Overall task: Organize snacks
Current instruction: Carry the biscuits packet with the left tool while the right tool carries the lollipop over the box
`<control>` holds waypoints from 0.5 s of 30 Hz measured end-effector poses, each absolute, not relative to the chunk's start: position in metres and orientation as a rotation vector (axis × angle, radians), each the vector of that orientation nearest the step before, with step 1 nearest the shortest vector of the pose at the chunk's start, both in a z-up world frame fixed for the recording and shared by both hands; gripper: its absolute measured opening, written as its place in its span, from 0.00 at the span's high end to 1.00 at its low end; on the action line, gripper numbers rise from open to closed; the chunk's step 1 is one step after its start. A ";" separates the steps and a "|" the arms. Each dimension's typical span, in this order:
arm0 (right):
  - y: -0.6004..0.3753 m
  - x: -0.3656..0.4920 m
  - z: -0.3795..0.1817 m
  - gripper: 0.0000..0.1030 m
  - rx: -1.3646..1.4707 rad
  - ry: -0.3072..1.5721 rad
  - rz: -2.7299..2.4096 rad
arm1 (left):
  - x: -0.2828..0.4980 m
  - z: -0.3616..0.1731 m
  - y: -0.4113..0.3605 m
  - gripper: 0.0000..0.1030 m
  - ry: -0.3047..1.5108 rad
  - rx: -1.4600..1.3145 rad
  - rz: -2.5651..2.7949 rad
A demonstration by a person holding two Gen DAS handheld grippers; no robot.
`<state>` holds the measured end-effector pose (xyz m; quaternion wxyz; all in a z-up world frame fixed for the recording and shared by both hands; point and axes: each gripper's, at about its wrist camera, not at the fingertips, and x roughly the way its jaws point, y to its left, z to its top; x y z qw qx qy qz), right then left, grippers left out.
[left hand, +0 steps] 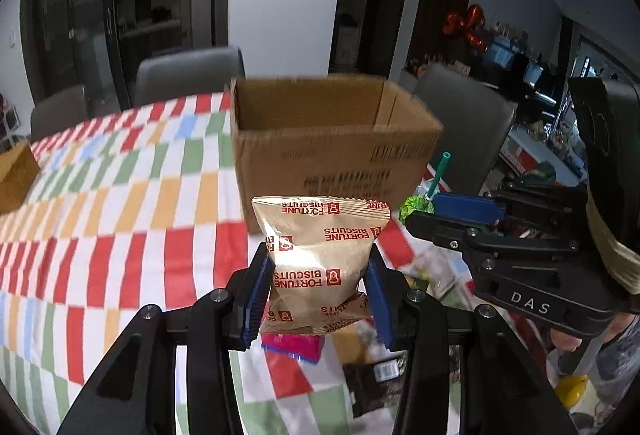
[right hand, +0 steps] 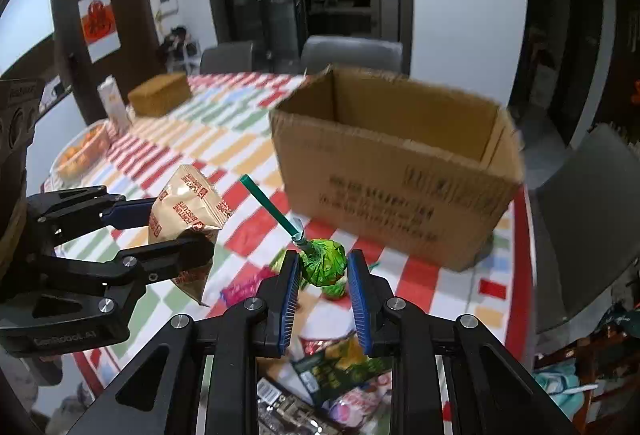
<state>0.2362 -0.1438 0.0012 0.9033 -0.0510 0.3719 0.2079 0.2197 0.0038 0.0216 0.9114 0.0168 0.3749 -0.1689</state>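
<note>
Biscuits packet (left hand: 320, 255) sits clamped in the left tool (left hand: 320, 275), lollipop (right hand: 323, 262) in the right tool (right hand: 324, 275), before the box (left hand: 332, 139) on the worktop (left hand: 100, 195).

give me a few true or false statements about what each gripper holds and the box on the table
1. The left gripper holds a gold biscuit packet. True.
2. The right gripper holds a pink packet. False: its jaws are shut on a green-wrapped lollipop.
3. The cardboard box is open at the top. True.
4. The biscuit packet lies inside the box. False: it is held in front of the box, outside it.
5. The tablecloth is plain white. False: it is checked in several colours.
</note>
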 end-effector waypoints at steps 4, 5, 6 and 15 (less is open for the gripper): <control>-0.153 0.235 0.021 0.75 -0.083 0.710 0.408 | 0.225 0.044 -0.004 0.57 0.717 0.047 -0.352; -0.156 0.235 0.027 0.75 -0.078 0.696 0.401 | 0.227 0.049 -0.006 0.57 0.706 0.048 -0.354; -0.158 0.236 0.031 0.75 -0.072 0.686 0.396 | 0.228 0.052 -0.007 0.57 0.697 0.050 -0.354; -0.177 0.253 0.068 0.75 -0.024 0.615 0.366 | 0.251 0.096 -0.020 0.57 0.617 0.075 -0.352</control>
